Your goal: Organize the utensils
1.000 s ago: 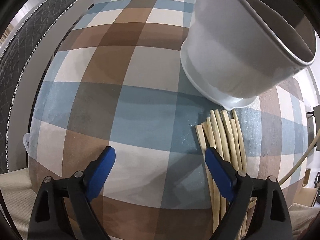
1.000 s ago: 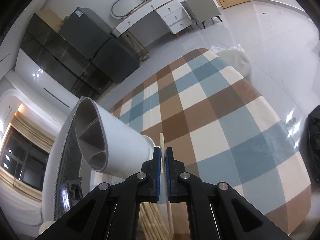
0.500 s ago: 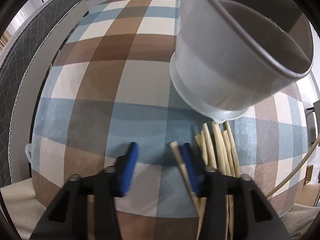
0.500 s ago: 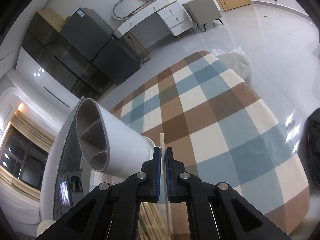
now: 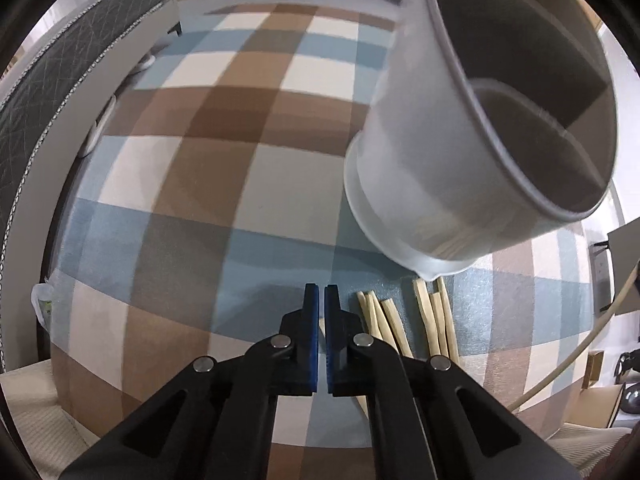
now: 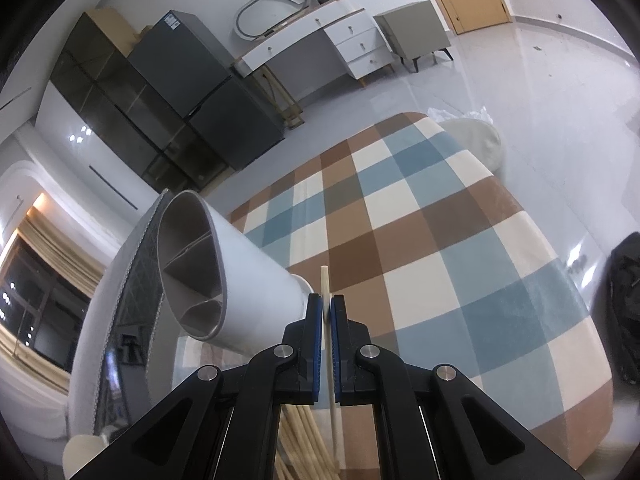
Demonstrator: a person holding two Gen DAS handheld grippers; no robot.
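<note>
A white utensil holder [image 5: 472,128] with inner dividers stands on the checked tablecloth [image 5: 224,168]; it also shows in the right wrist view [image 6: 224,280]. Several pale wooden chopsticks [image 5: 424,316] lie in front of its base. My left gripper [image 5: 321,294] is shut and empty, just left of the chopstick ends. My right gripper [image 6: 326,304] is shut on one chopstick [image 6: 325,280], held above the table beside the holder's base. More chopsticks [image 6: 296,432] lie below it.
A grey padded headboard or sofa edge [image 5: 60,64] runs along the table's left side. A cable [image 5: 592,340] hangs at the right. Dark cabinets [image 6: 168,92], a white desk [image 6: 320,44] and a white bag [image 6: 476,140] stand beyond the table.
My left gripper has closed from wide open to shut, with nothing between its pads, and the view shifted forward. My right gripper stays shut on the chopstick, almost still.
</note>
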